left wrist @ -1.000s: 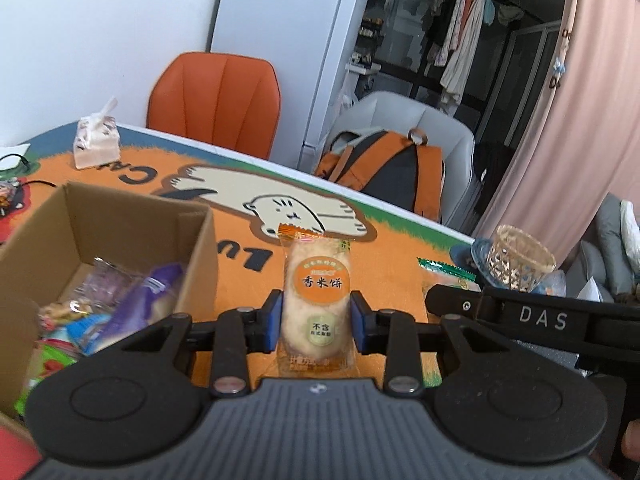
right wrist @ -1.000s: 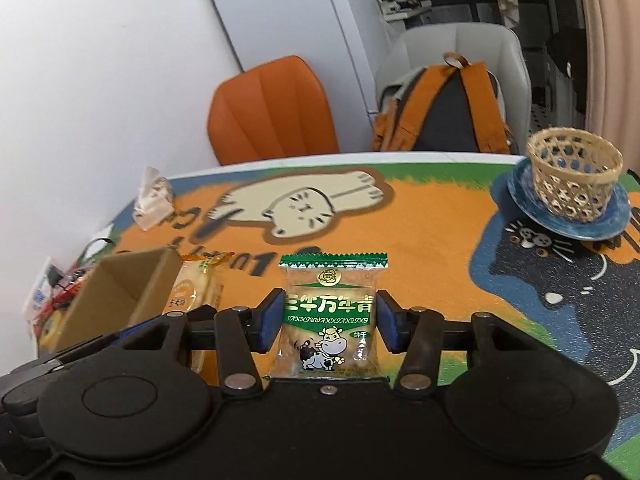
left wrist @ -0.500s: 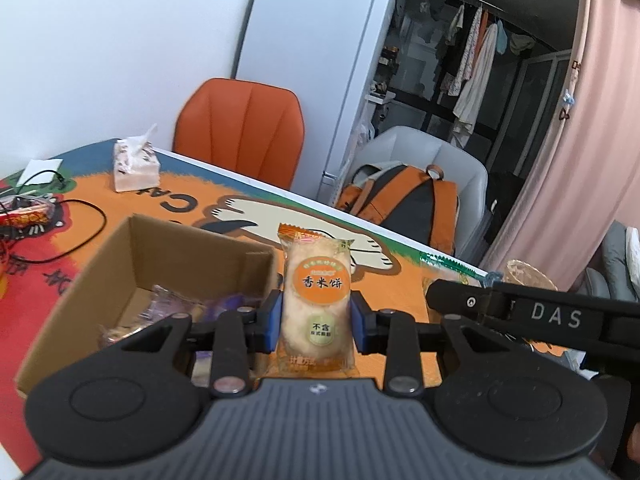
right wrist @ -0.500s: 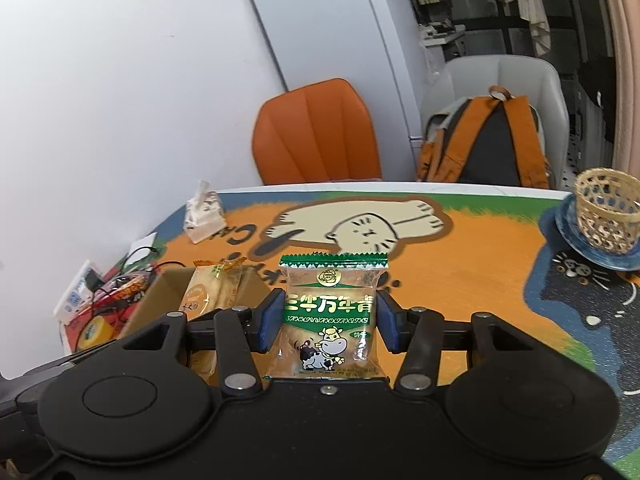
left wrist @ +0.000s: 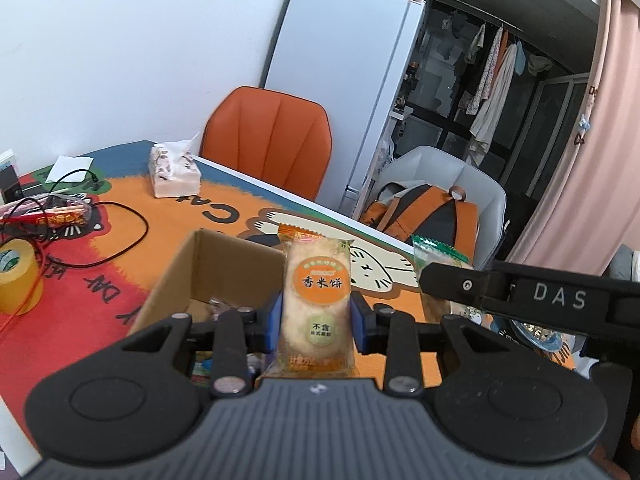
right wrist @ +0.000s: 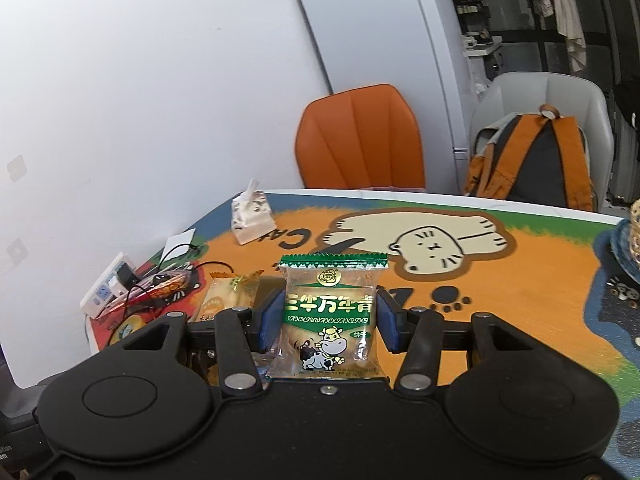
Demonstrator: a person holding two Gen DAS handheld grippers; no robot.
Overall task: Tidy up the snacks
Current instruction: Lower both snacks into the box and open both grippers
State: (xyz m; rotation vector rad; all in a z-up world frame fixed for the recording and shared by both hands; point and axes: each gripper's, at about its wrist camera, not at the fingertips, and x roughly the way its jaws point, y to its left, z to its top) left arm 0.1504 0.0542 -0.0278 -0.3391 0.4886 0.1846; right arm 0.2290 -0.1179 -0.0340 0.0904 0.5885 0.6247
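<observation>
The left gripper has its blue pads pressed against both sides of an orange rice cracker packet, which stands upright between them, its crimped top edge raised toward the room. Just below and to the left of that packet sits an open cardboard box on the table; a few wrapped snacks show at its bottom, partly hidden behind the gripper's black linkage. The right gripper is clamped the same way on a green-topped biscuit packet with a cartoon cow printed low on its clear front, held upright above the tablecloth, which is orange with a big cream cat drawn across it. From the right wrist view, the rice cracker packet appears just to the left of the green one, near it, though whether they touch cannot be told. In the left wrist view the right gripper's black body marked "DAS" reaches in from the right, with the green packet's serrated edge peeking above it. Farther back on the table lie a tissue pack, a loop of black cable, a roll of yellow tape at the left edge and a white power strip. Beyond the table stand an orange chair, a grey chair carrying an orange and black backpack, and a white fridge.
</observation>
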